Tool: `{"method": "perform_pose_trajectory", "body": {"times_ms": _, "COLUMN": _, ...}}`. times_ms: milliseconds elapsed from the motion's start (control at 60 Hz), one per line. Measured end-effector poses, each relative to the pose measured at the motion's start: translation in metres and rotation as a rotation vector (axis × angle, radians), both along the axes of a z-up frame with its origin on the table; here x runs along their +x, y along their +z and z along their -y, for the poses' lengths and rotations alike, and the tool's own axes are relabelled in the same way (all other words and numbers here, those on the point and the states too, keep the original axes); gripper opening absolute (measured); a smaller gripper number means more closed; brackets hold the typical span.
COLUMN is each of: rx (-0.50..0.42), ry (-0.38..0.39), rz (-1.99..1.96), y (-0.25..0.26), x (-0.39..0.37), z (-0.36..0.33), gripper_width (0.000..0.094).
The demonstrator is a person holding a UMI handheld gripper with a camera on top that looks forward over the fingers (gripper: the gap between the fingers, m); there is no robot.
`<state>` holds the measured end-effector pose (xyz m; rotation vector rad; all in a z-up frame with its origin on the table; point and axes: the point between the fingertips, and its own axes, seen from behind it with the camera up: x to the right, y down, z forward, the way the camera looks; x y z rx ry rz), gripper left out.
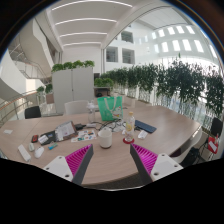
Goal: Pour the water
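Bare table (165, 128) right; clutter (60, 132) left.

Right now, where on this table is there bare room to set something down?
Bare wood lies just ahead of the open gripper, before the white cup, and on the table beyond the dark notebook. Crowded: papers and the green bag area.

— Where's the gripper (109, 158) in all this?

— Low over the near edge of the desk (170, 132), fingers spread with a gap between them. Just ahead of that gap stands a cup (105, 138); beyond it, a bottle (129, 122), and behind that a bag (110, 106).

— And off to the sides?

— Left of the cup lies a clutter of small things I can't make out; a notebook (145, 127) lies right of the bottle. Past the desk's far side — a cabinet (72, 88) topped with plants, and a hedge row (170, 82) running right.
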<state>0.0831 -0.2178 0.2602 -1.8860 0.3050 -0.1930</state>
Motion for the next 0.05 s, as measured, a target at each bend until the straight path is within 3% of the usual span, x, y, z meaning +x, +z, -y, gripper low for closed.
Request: {"method": "perform_pose_trajectory", "body": {"times_ms": 50, "rx": 0.005, "ry": -0.002, "rz": 0.012, "y": 0.012, "x": -0.014, "z": 0.014, "gripper_width": 0.0833}}
